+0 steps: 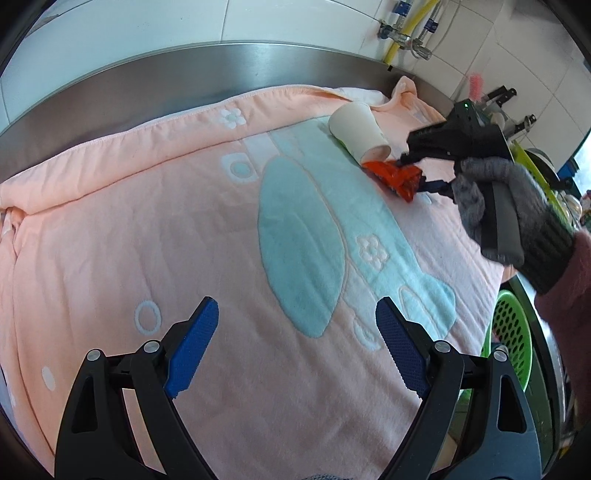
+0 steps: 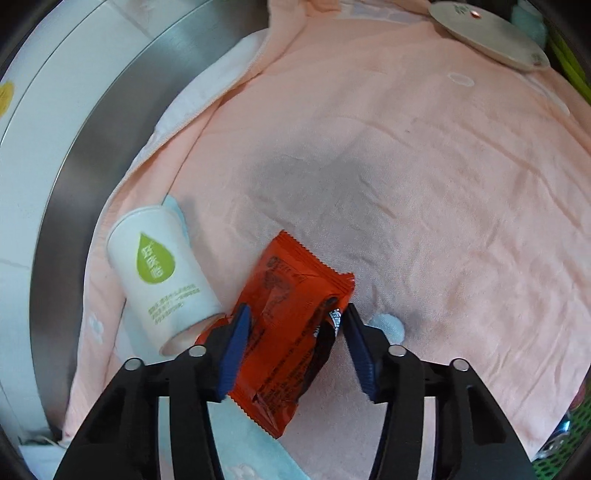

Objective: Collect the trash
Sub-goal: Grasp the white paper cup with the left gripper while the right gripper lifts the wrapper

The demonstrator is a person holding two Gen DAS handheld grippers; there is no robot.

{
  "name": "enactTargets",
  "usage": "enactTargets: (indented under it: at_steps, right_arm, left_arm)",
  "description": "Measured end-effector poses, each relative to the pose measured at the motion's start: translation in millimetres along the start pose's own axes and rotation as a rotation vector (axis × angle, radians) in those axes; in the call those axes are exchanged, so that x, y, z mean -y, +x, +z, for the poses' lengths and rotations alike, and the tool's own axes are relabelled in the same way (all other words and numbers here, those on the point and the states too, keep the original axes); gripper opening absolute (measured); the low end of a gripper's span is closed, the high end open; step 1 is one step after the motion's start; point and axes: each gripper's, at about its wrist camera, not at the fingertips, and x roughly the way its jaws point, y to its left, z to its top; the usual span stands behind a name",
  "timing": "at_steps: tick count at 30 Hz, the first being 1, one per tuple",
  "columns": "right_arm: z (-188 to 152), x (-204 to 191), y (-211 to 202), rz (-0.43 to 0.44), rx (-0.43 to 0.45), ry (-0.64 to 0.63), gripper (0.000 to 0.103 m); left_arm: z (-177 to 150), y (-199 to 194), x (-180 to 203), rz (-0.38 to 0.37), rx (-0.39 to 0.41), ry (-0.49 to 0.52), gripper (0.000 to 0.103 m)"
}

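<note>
An orange-red snack wrapper lies on the pink towel, and also shows in the left wrist view. A white paper cup with a green drop logo lies on its side just left of it, touching it; it also shows in the left wrist view. My right gripper is open, its blue pads on either side of the wrapper, low over the towel. In the left wrist view it reaches in from the right in a grey-gloved hand. My left gripper is open and empty above the towel.
A steel counter rim and tiled wall run behind the towel. A green perforated basket sits off the right edge. A round white lid lies at the towel's far right. Knives and pipes stand at the back right.
</note>
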Motion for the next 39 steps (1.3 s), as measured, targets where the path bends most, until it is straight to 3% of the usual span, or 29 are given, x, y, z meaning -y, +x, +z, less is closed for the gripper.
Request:
enactTargets:
  at_steps: [4,8,15,27,33,39]
  right_arm:
    - [-3.9,10.2,-11.9,0.036,0.017,-0.052,0.03]
    - [-11.0,18.3,-29.4,0.038,0.059,-0.128,0.027]
    - [-34.6,47.9,-62.5,0.085,0.084,-0.216,0.026]
    - [-88.6,92.0,-116.7,0.113,0.129,-0.401,0.026]
    - [-107.9,113.5,-135.7,0.122,0.143,-0.435,0.026]
    - [-118.7,143.3,-150.4,0.11,0.152,-0.437,0.026]
  left_arm:
    - [23.1,0.4,7.6,0.004,0.021,-0.001,0.086]
    - [54.4,6.9,19.6,0.008,0.044,-0.006,0.086]
    - [109.7,36.7,52.8,0.024,0.071,-0.018,0.086]
    - [180.2,134.9,95.3,0.036,-0.004,-0.079,0.086]
    - [196.4,168.9,101.9,0.029,-0.036,-0.084,0.085]
    - [203.0,193.9,111.0,0.075,-0.072,-0.052,0.079]
